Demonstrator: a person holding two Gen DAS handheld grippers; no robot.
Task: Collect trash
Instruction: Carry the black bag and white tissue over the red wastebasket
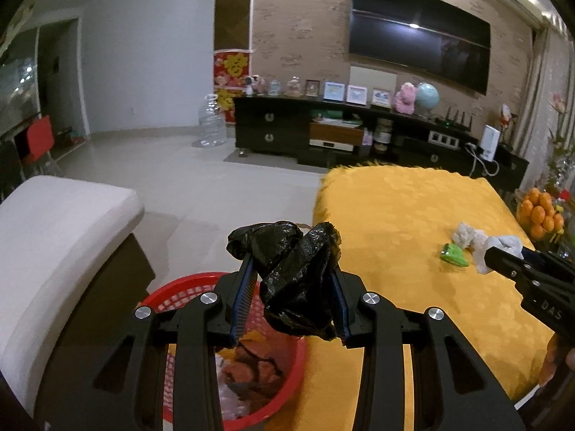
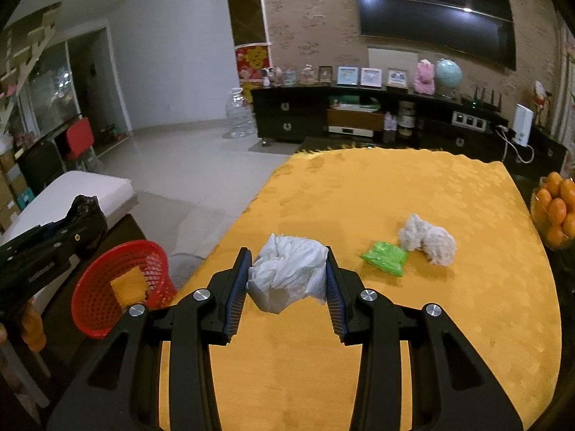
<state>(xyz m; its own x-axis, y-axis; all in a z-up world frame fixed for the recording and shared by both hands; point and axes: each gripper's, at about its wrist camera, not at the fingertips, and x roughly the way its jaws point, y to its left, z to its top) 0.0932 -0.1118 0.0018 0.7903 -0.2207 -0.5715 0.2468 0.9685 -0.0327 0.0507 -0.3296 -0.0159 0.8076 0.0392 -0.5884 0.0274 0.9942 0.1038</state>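
Left wrist view first: the left gripper is clamped on a crumpled black bag, both pads pressed into the plastic, and it hangs right over the red basket, which sits just off the near-left edge of the yellow table. That placement looks deliberate: the basket is the bin, and the bag is held above its mouth so that letting go would likely drop it in. Down inside the basket there's already something brownish and some clear plastic, a detail only this view gives. Off to the right of the basket, over the table, the right gripper pokes in with a white wad at its tip; beyond it lie a green wrapper and a pale tissue lump. Now the right wrist view: the right gripper is closed on the white wad, squeezed between both pads and carried clear of the tabletop, apparently on its way toward the basket. From here the basket shows from the side, left of the table, its contents hidden apart from a yellow patch seen through the mesh. What this view adds is a clean look at what's left: the wrapper touching the tissue lump, both well right of the basket and untouched. The left gripper appears at far left, above the basket, with black plastic at its tip.
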